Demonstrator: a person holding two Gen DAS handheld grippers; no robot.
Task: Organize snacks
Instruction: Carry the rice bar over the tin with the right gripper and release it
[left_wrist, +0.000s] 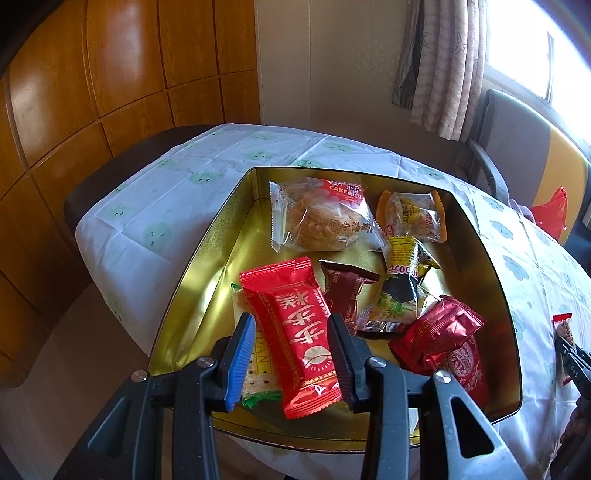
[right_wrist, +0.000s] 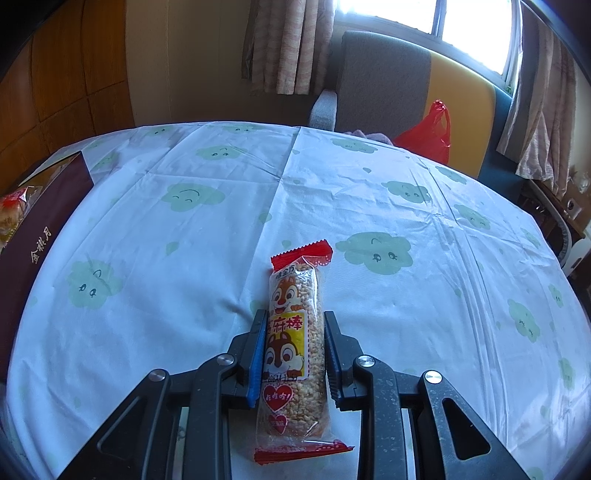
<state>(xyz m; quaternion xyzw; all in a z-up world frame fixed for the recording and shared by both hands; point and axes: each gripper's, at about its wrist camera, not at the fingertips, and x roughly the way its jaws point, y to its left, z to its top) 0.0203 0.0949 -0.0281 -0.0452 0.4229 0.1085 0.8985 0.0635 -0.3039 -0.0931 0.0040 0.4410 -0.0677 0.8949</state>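
Note:
A gold tin box (left_wrist: 207, 258) sits on the table and holds several wrapped snacks. My left gripper (left_wrist: 293, 332) is over the tin's near end, its jaws spread either side of a red snack packet (left_wrist: 291, 332) that lies on the other snacks; the pads do not press it. My right gripper (right_wrist: 295, 328) is shut on a long sesame rice bar (right_wrist: 295, 332) in a clear wrapper with red ends, low over the tablecloth. That bar and gripper also show at the right edge of the left wrist view (left_wrist: 563, 332).
A white tablecloth with green clouds (right_wrist: 369, 192) covers the table. The tin's dark side (right_wrist: 44, 229) stands at the left of the right wrist view. A chair (right_wrist: 384, 81) and a red plastic bag (right_wrist: 432, 133) are beyond the far edge. Wooden panels (left_wrist: 110, 74) are to the left.

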